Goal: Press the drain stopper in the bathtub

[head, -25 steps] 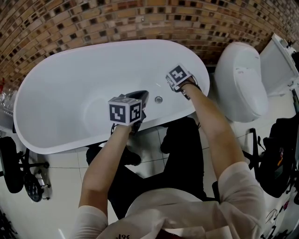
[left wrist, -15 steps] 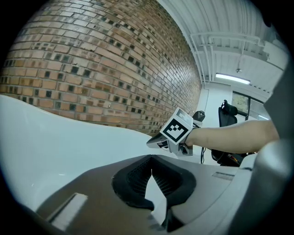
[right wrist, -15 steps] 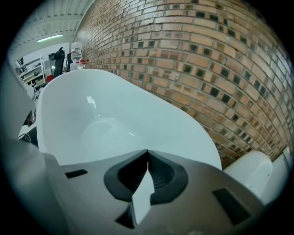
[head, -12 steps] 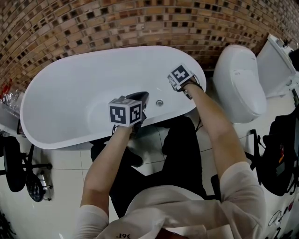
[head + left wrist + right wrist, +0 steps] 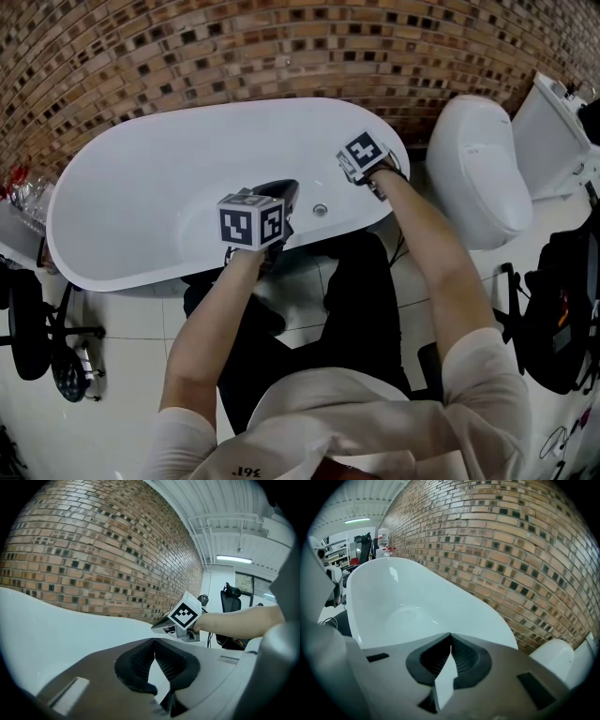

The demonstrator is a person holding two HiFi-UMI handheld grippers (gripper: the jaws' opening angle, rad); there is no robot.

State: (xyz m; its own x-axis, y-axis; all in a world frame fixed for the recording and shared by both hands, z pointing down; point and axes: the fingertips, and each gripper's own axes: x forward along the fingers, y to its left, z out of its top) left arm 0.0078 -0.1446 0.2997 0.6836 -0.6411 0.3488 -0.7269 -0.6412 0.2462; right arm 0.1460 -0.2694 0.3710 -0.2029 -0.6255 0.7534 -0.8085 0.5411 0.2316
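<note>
The white oval bathtub (image 5: pixel 141 187) lies below the brick wall. A small round metal fitting (image 5: pixel 320 210) sits on its near inner wall; I cannot tell if it is the drain stopper. A shallow round dip (image 5: pixel 405 616) shows in the tub floor. My left gripper (image 5: pixel 284 191) hangs over the near wall, just left of the fitting, shut and holding nothing (image 5: pixel 153 644). My right gripper (image 5: pixel 356 157) is over the tub's right end, above the fitting, also shut and empty (image 5: pixel 450 637). The left gripper view shows the right gripper (image 5: pixel 180 620) ahead of it.
A white toilet (image 5: pixel 478 169) stands right of the tub, with a black bag (image 5: pixel 562 309) nearer on the floor. A black chair base (image 5: pixel 28 328) is at the left. The brick wall (image 5: pixel 187 47) backs the tub. A clear bottle (image 5: pixel 383 538) stands beyond its far end.
The head view has shifted a little, so the tub sits slightly higher and further right. Both grippers hold almost the same places over the tub, still shut.
</note>
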